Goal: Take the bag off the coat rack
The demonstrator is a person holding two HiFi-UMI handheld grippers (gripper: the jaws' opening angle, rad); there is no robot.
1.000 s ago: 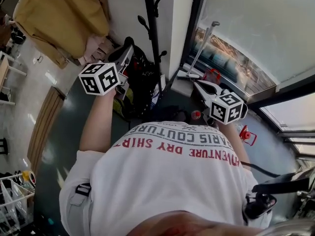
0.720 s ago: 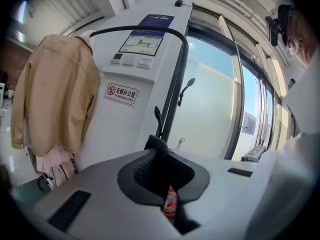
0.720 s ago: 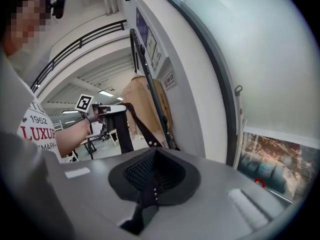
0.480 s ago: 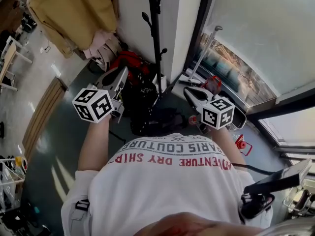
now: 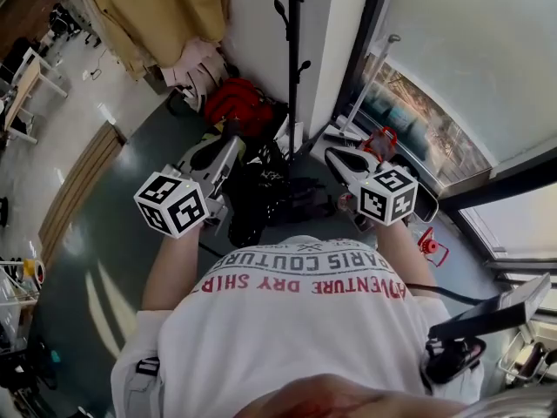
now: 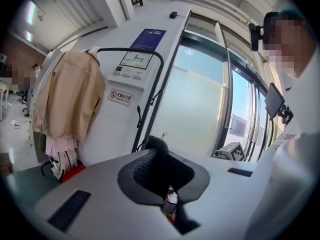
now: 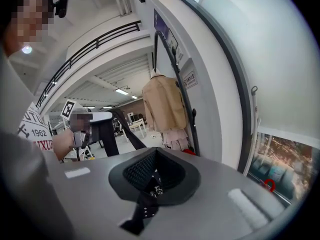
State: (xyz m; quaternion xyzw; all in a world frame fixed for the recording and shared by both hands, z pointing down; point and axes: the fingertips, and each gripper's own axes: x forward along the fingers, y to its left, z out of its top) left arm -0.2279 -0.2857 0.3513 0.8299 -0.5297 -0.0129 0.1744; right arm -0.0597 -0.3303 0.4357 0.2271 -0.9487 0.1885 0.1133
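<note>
A black bag (image 5: 261,194) hangs between my two grippers, off the black coat rack (image 5: 294,50) and a short way in front of it. My left gripper (image 5: 233,144) is shut on one black strap (image 6: 156,151), which runs up out of the closed jaws. My right gripper (image 5: 333,156) is shut on another strap (image 7: 143,203), a studded one that passes through its jaws. In the left gripper view the coat rack (image 6: 149,101) stands against the white wall. From the right gripper view the rack (image 7: 183,96) rises past the jaws.
A beige coat (image 5: 148,16) hangs on the wall to the left of the rack, with pink cloth beneath it. A red bag (image 5: 235,103) lies on the floor at the rack's foot. A glass door (image 5: 409,120) runs along the right. Red items (image 5: 383,138) sit by the door's sill.
Both grippers and the black bag have drawn back from the rack toward the person. The red bag on the floor, hidden before behind the black one, now shows.
</note>
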